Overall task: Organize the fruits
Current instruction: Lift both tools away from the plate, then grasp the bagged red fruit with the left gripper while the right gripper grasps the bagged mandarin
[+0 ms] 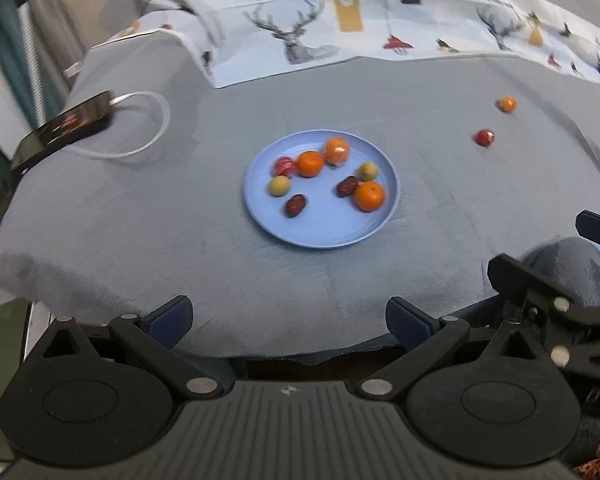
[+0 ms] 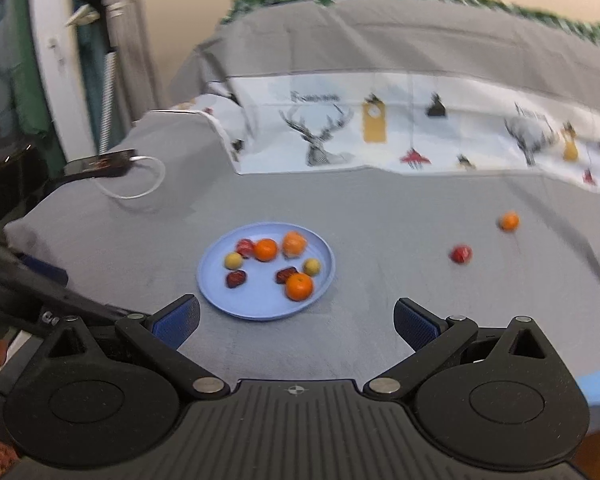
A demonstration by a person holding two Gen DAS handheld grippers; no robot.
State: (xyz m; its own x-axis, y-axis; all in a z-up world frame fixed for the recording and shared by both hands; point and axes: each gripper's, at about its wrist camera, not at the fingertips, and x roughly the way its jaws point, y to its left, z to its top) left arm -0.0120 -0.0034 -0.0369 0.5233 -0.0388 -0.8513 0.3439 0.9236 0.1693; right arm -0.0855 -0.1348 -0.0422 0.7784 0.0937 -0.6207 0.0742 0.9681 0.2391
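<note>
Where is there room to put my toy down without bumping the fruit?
The grey cloth is bare between the plate and the near edge, and between the plate and the phone with its cable. The plate is crowded with fruit. To its right lie a loose red fruit and an orange one.

Your two wrist views, near edge looking far.
Both share the blue plate (image 1: pixel 322 236) (image 2: pixel 220 284); right view sits lower.

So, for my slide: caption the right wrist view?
Open right gripper faces blue plate of fruit; two pieces remain outside.
</note>
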